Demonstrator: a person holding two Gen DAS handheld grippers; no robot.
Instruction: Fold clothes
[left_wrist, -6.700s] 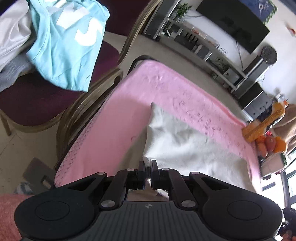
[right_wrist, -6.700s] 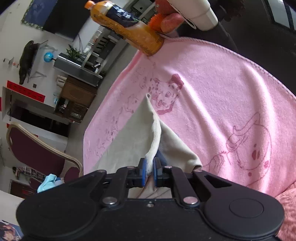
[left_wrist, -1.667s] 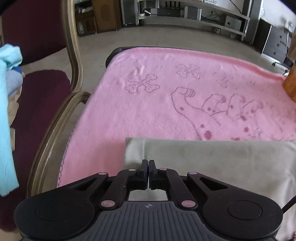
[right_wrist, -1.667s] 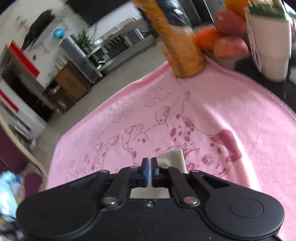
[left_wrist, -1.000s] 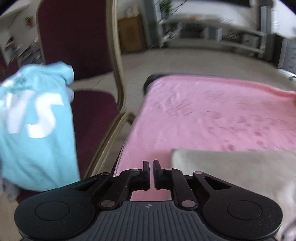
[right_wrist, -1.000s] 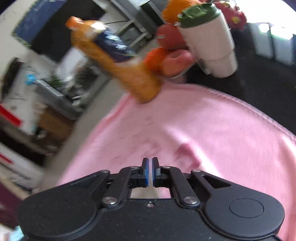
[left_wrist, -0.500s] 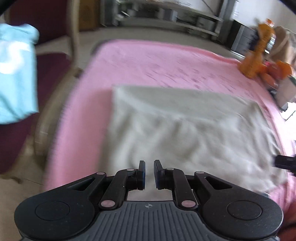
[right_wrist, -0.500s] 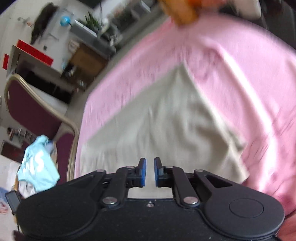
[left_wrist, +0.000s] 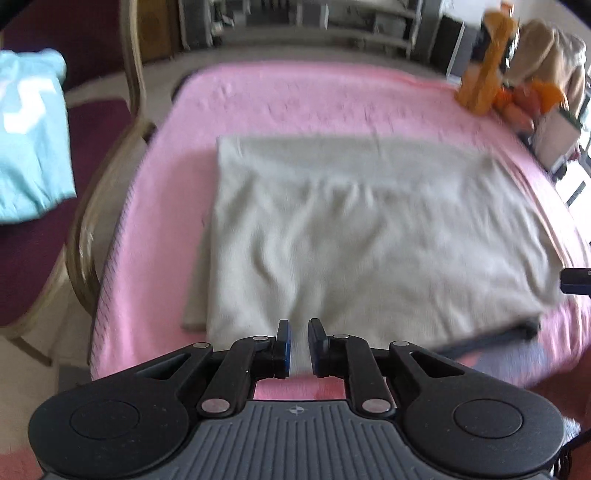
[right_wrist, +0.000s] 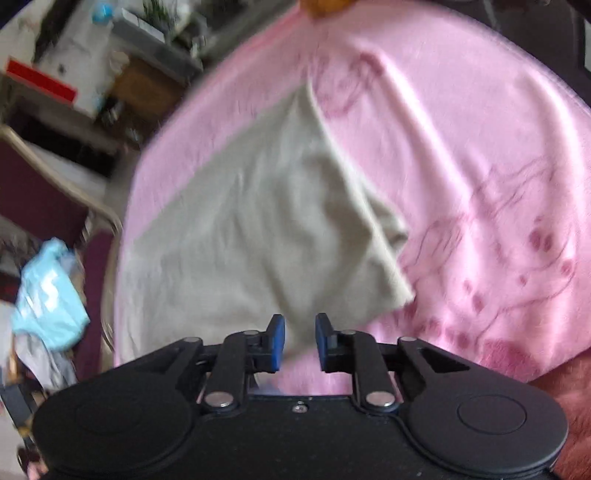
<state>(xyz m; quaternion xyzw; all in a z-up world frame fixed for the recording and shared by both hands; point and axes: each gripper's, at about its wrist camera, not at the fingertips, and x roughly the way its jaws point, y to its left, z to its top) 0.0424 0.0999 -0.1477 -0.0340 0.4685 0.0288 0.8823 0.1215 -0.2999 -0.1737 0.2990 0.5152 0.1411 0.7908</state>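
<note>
Neatly folded, the beige garment (left_wrist: 369, 236) lies rippled on the pink blanket (left_wrist: 295, 99).

Both wrist views close above, angled down, sharing beige garment (left_wrist: 369, 236), pink blanket (right_wrist: 480, 147)

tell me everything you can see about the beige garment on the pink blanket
The beige garment is soft, plain cloth, folded into a rough rectangle and lying flat on the pink blanket. Shallow wrinkles cross its middle. A lower layer sticks out along its left edge, and a dark edge peeks from under its near right corner. From the right wrist view one side flap is folded over. Neither the left tool nor the right tool grips it; both are open.
</note>
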